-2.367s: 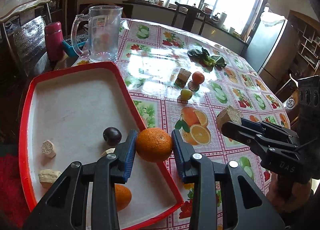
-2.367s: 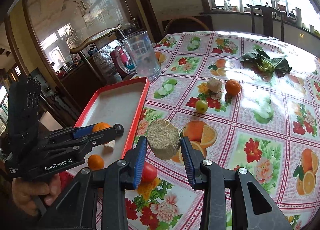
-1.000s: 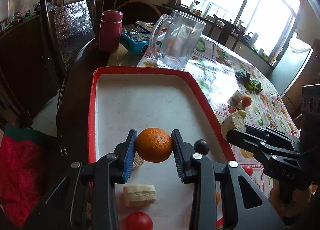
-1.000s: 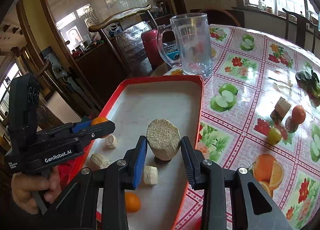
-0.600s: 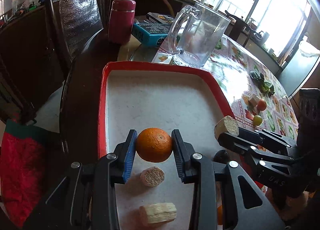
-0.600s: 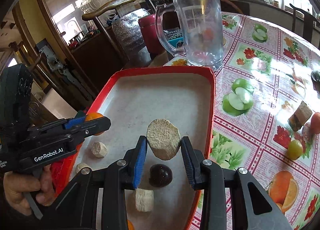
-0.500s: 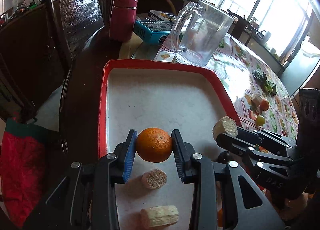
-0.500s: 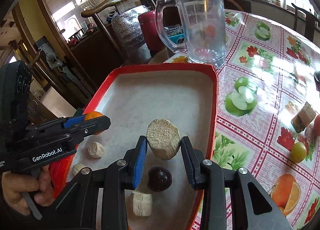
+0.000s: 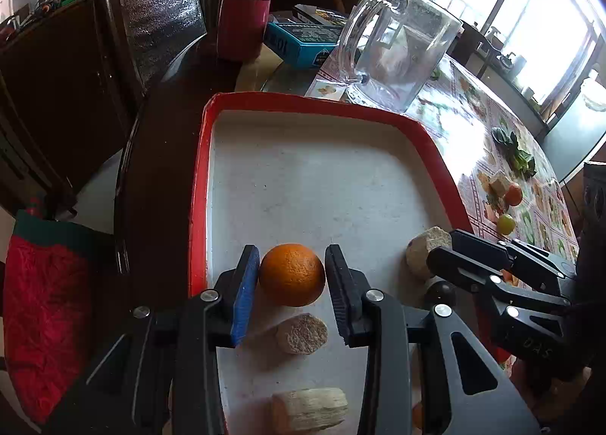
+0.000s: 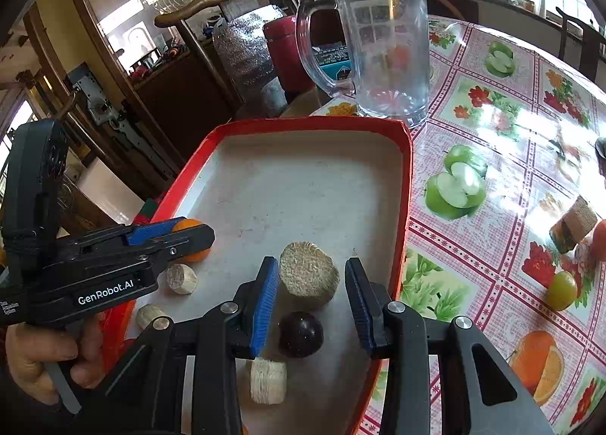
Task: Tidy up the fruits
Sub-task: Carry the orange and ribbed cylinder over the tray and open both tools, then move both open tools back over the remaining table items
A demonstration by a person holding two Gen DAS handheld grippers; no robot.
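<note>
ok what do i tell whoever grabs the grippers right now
Left gripper: shut on an orange, just over the near part of the red tray.
Right gripper: shut on a beige chunk, low over the tray's right side.
Already in the tray: a plum and three small beige pieces.
Out on the tablecloth: a green fruit, a small orange fruit and a brown chunk.
Left to do: set down both held items in the tray, then probably fetch those three.
</note>
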